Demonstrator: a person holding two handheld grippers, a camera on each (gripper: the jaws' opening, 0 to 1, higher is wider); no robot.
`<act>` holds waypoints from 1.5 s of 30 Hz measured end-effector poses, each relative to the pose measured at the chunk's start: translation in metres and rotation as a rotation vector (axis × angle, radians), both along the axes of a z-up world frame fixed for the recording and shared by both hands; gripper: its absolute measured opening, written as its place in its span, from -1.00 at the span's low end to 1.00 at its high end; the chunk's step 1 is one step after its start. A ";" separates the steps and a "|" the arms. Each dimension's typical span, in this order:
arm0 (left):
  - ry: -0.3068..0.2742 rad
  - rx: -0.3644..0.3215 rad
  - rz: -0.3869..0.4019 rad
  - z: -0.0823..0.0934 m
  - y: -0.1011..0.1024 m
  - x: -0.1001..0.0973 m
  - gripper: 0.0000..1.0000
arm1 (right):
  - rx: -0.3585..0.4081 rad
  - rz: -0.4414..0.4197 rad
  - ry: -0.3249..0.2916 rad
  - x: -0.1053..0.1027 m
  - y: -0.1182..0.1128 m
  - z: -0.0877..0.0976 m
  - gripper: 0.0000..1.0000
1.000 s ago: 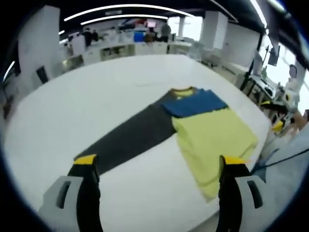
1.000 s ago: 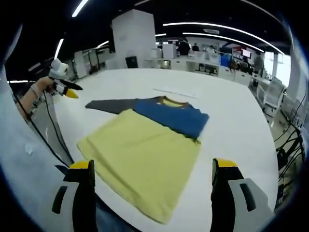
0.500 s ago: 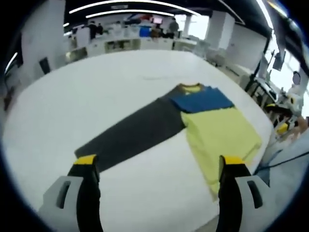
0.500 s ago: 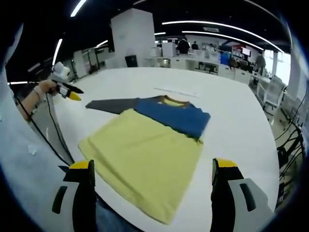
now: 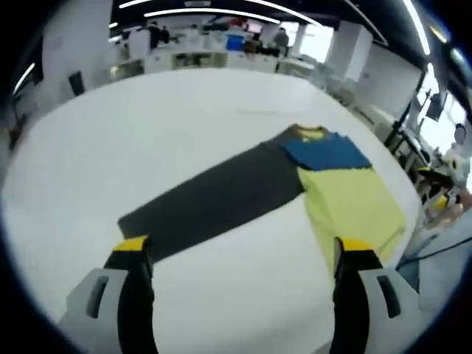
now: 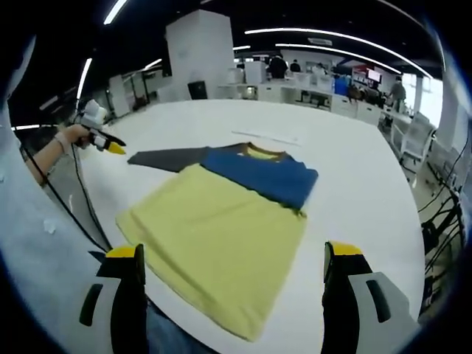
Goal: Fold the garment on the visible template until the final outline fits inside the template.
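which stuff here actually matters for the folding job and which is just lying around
For the job:
- garment, yellow and blue body with a grey sleeve spread to one side
- white table it lies on
- left gripper, open, off the cloth
- right gripper, open, off the cloth

Just lying about:
- thin pale strip on the table beyond the collar
- desks and people at the back of the room

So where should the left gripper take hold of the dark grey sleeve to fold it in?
Probably at the cuff end of the dark grey sleeve, the free end lying flat on the white table, farthest from the shirt body. The left gripper is open and already faces that end, so it could come straight in, low along the table.
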State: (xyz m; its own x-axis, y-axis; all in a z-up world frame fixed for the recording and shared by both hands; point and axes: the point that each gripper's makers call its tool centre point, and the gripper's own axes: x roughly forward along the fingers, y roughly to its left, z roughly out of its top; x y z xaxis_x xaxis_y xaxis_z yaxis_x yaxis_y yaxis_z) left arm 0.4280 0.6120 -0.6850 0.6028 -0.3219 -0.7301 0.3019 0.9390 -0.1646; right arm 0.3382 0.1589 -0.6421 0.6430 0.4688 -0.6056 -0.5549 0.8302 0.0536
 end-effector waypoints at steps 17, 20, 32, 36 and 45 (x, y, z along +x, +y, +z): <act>0.037 0.002 0.009 -0.021 0.019 0.018 0.93 | 0.000 0.009 0.037 0.001 0.006 -0.004 1.00; 0.051 0.007 0.007 -0.024 0.021 0.020 0.93 | -0.006 0.012 0.042 0.000 0.007 -0.004 1.00; 0.099 0.013 0.001 -0.032 0.038 0.025 0.93 | -0.011 0.006 0.056 -0.002 0.009 -0.006 1.00; 0.115 0.006 0.005 -0.035 0.044 0.025 0.92 | -0.013 0.001 0.055 -0.001 0.008 -0.005 1.00; 0.129 -0.013 0.038 -0.042 0.055 0.024 0.90 | -0.026 -0.008 0.058 0.002 0.008 -0.006 1.00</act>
